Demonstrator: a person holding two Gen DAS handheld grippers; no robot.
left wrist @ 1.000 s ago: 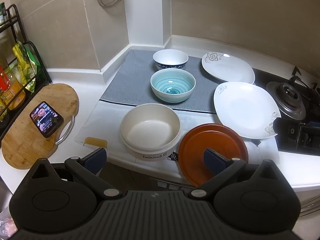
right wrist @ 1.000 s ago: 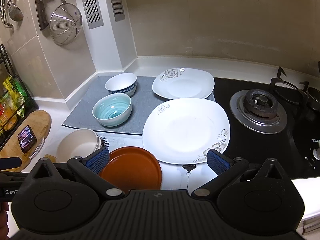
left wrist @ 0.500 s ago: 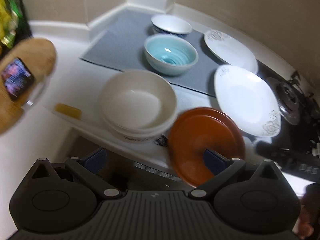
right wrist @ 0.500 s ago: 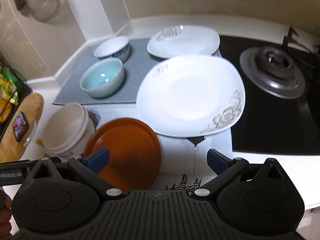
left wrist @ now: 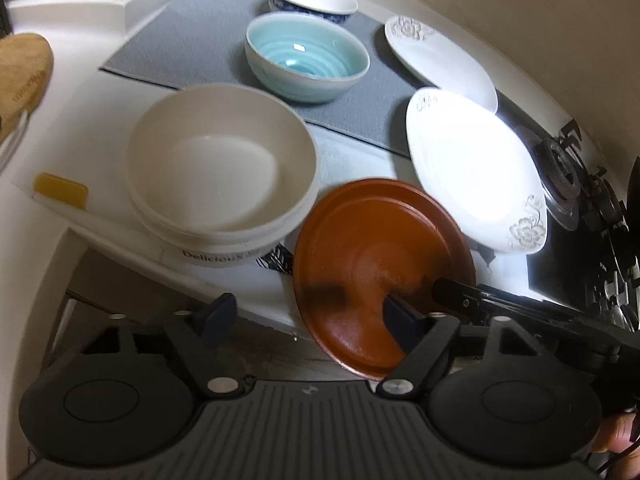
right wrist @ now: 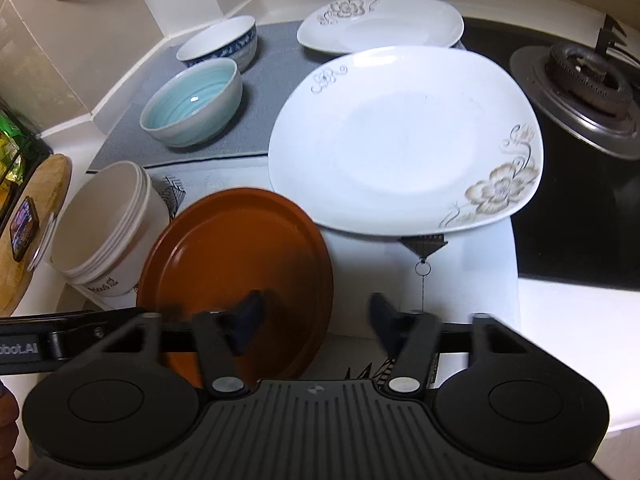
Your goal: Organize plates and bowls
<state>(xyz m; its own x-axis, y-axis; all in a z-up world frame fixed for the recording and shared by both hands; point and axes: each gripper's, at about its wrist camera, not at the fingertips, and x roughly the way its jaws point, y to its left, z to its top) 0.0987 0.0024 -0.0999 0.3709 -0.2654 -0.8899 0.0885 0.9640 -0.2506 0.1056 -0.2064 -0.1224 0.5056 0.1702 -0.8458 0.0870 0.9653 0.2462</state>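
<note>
A brown plate [left wrist: 380, 268] [right wrist: 240, 256] lies at the counter's front edge, beside a stack of cream bowls [left wrist: 220, 168] [right wrist: 108, 228]. My left gripper [left wrist: 310, 318] hovers over the plate's near left rim; its jaws are closing, the pads touch nothing, and its right finger is over the plate. My right gripper [right wrist: 316, 318] hangs over the plate's right rim, also closing, with its left finger above the plate and no pad pressing. Behind are a teal bowl [left wrist: 306, 60] [right wrist: 192, 104], a blue-patterned bowl [left wrist: 312, 0] [right wrist: 218, 40] and two white flowered plates [right wrist: 404, 140] [right wrist: 380, 24].
A grey mat [left wrist: 192, 32] lies under the bowls. A gas burner [right wrist: 580, 76] is at the right. A wooden board [right wrist: 36, 232] with a phone [right wrist: 22, 228] lies at the left. A yellow piece [left wrist: 60, 190] is near the counter's front edge [left wrist: 160, 264].
Both grippers have sunk toward the counter and tipped further down, so the dishes look larger. Both pairs of jaws stand narrower than before. No dish has moved.
</note>
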